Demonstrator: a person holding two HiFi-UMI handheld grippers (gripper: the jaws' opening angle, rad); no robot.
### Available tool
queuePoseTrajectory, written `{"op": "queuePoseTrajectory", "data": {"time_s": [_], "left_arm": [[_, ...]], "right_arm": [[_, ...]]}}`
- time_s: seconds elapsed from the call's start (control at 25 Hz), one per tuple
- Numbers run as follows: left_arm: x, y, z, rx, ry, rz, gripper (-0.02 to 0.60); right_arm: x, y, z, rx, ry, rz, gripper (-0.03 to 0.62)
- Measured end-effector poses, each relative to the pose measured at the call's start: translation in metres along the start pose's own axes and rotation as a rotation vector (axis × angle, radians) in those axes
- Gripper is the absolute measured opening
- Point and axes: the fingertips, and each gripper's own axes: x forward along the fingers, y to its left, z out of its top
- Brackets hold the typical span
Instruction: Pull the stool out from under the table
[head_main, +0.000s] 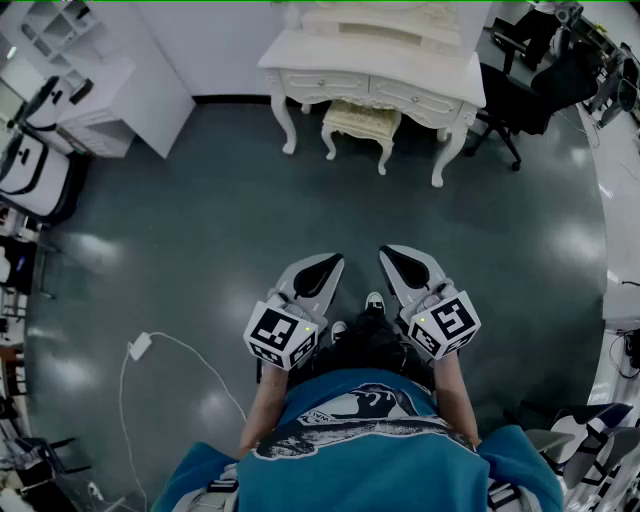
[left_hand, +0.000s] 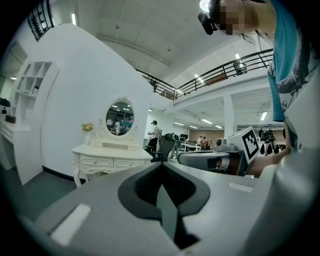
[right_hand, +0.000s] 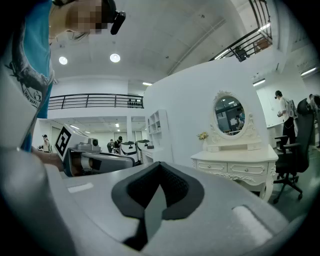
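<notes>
1. Cream cushioned stool with white carved legs (head_main: 360, 124): at the far end of the scene, tucked part-way under the white ornate vanity surface (head_main: 372, 62), between its front legs. Seat front and two front legs are visible.
2. The surface stands against the far white wall and has drawers across the front. The gripper views show an oval mirror on top of it.
3. Left claw (head_main: 330, 266): jaws together, nothing between them. Held near the person's body, pointing far, well apart from the stool.
4. Right claw (head_main: 393, 257): jaws together, also empty. It sits just right of the left one at about the same height, also well short of the stool.
5. Dark grey glossy floor (head_main: 200, 220) lies bare between the claws and the stool.
6. Black office chair (head_main: 522, 88) stands far right, beside the surface.
7. White shelving unit (head_main: 105, 85) stands far left.
8. White cable with plug block (head_main: 140, 346) lies on the floor, near left.
</notes>
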Motion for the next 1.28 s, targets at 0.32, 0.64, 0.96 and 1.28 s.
{"op": "queuePoseTrajectory", "data": {"time_s": [0.32,0.64,0.96,1.28], "left_arm": [[0.003,-0.002,-0.002,-0.006,0.006,-0.003,0.014],[0.032,0.009,-0.006,-0.017,0.016,0.014,0.014],[0.077,0.037,0.012,-0.026,-0.003,0.061,0.014],[0.122,0.054,0.024,-0.016,-0.009,0.090,0.014]], "right_arm": [[-0.005,-0.007,0.001,0.057,-0.030,-0.029,0.002],[0.001,-0.040,-0.009,0.089,-0.016,-0.023,0.003],[0.026,-0.097,0.011,0.089,-0.026,0.006,0.003],[0.042,-0.147,0.017,0.115,-0.037,0.031,0.003]]}}
